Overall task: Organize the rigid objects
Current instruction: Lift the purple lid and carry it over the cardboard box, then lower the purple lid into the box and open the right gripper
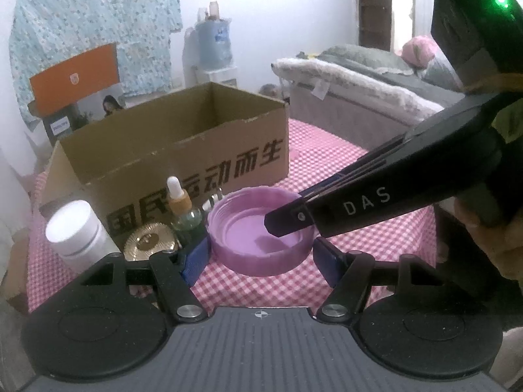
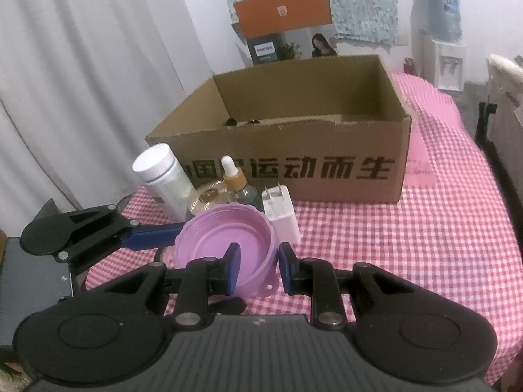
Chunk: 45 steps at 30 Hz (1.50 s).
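- Both grippers hold one purple lid (image 1: 258,238), open side up, above the checked desk (image 2: 392,245).
- Left gripper (image 1: 260,254): jaws clamped across the lid's ribbed outer wall.
- Right gripper (image 2: 258,268): jaws pinch the rim, one finger inside, one outside.
- Lid is empty, threaded inside, with a small tab.
- Behind stand a white jar (image 2: 163,179), gold disc (image 1: 150,243), dropper bottle (image 2: 235,183) and charger (image 2: 281,219).
- Farther back, a cardboard box (image 2: 294,163), open-topped; small dark items show at its bottom.
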### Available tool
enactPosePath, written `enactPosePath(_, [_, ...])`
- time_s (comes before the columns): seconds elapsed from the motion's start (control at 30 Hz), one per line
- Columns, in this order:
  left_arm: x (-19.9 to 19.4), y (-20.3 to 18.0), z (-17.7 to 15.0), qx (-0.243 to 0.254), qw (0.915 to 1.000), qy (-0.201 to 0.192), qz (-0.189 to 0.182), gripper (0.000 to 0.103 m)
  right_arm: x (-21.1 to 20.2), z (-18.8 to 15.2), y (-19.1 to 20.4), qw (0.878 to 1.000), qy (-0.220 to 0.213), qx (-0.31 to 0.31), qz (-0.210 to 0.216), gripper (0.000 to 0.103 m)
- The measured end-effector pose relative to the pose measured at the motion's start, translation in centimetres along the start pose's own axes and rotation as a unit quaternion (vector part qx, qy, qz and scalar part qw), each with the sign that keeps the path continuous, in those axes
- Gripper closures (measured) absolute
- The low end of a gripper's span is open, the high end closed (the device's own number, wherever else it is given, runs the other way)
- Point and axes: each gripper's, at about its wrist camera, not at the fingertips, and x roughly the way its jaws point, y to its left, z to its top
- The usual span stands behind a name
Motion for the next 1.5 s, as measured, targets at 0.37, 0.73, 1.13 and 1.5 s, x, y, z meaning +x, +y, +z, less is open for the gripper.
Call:
enactPosePath(0.37, [-2.2,1.7,2.0,-0.006,0.9981,-0.052,0.031,0.034,-1.6,3.4,2.0,0.999,-0.031,-0.033,0.010,0.076])
enactPosePath(0.73, [-2.5,7.6,6.4,-0.023,0.9946,-0.065,0.077,0.034,0.8,11.6,4.9,0.993,-0.039,-0.098,0.052,0.076])
enactPosePath(1.13, [7.5,16.5,9.5,-0.088,0.9915,0.092,0.028,0.034,14.5,20.0,1.1,0.987,0.120,-0.064,0.085,0.075])
enactPosePath(1.5, [12.5,18.2,9.2,-0.070,0.9779,0.195,0.028,0.034,23.0,21.0,-0.7,0.965,0.235,-0.057,0.098,0.076])
